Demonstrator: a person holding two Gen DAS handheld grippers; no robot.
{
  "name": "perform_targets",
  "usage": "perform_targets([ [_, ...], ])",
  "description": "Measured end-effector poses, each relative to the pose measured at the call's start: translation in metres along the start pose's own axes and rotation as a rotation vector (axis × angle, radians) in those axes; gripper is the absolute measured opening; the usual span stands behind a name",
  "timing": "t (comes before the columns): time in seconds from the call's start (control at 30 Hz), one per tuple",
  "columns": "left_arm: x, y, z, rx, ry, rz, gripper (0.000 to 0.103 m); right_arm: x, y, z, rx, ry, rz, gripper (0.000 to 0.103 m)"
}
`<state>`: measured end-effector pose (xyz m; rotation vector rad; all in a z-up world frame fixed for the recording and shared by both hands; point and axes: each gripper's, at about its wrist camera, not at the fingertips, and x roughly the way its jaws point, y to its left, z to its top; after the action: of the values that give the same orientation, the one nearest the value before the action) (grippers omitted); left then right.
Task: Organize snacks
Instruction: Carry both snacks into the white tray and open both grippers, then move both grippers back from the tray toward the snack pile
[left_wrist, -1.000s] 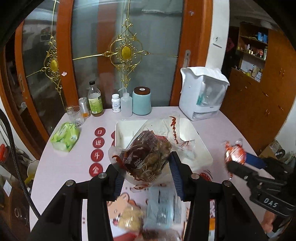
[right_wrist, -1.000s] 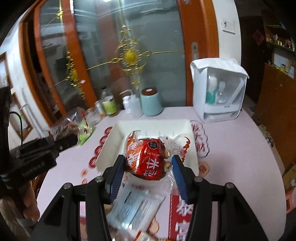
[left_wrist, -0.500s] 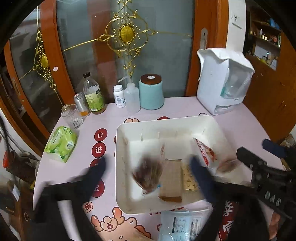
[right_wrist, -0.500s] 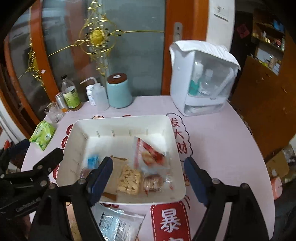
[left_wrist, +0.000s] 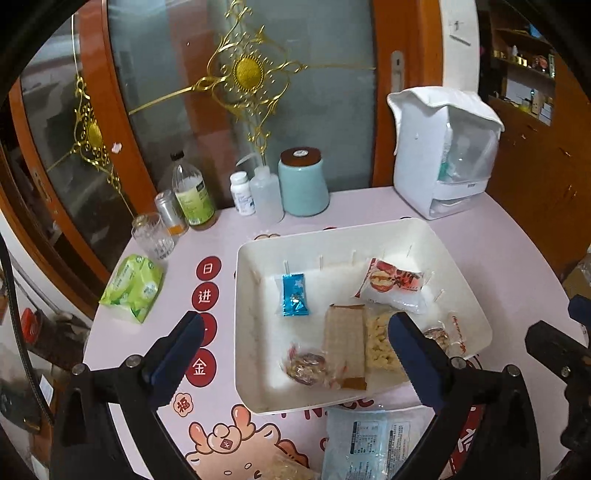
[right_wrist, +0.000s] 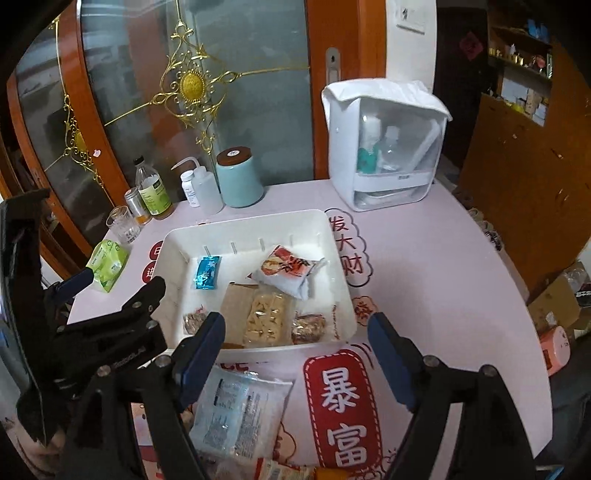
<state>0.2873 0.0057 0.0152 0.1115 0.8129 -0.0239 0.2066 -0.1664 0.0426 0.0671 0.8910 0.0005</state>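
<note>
— What writing could you read?
— The table mat (right_wrist: 424, 295) said 暴富 in red. Snacks lay in the white tray (right_wrist: 334, 236), a pale blue packet (right_wrist: 240, 413) before it.
— The grippers?
— Left gripper (left_wrist: 295, 354) and right gripper (right_wrist: 295, 350) both gaped wide, empty.

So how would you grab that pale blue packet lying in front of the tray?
The blue packet lies flat on the table, just outside the tray. Probably come from above and pinch its near-right corner or long edge, where the thin film is free. The open right gripper is nearest.
</note>
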Motion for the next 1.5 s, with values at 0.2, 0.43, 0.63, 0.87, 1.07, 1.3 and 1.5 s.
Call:
perform_targets([
  [0.2,-0.016,-0.007,-0.003,-0.035,-0.008,-0.043,0.099,-0.027,0.008,-0.014,-0.031,-0.031,-0.014,0.080],
  [0.43,-0.031,-0.004,-0.013,-0.080,0.002,-0.070,0.099,-0.051,0.011,-0.034,-0.096,-0.077,-0.069,0.080],
  [0.63,-0.045,0.002,-0.031,-0.104,0.007,-0.083,0.099,-0.062,-0.001,-0.050,-0.080,-0.090,-0.088,0.080],
  [0.87,-0.056,0.011,-0.055,-0.136,-0.001,-0.085,0.099,-0.064,-0.015,-0.069,-0.055,-0.082,-0.081,0.080],
  [1.07,-0.067,0.009,-0.070,-0.107,-0.011,-0.054,0.099,-0.058,-0.028,-0.078,-0.020,-0.062,-0.051,0.080],
  [1.3,-0.086,0.009,-0.088,-0.124,-0.006,0.017,0.099,-0.070,-0.033,-0.083,-0.071,-0.082,0.046,0.080],
  [1.5,-0.109,-0.003,-0.101,-0.149,-0.007,0.049,0.099,-0.077,-0.048,-0.102,-0.121,-0.090,0.092,0.080],
])
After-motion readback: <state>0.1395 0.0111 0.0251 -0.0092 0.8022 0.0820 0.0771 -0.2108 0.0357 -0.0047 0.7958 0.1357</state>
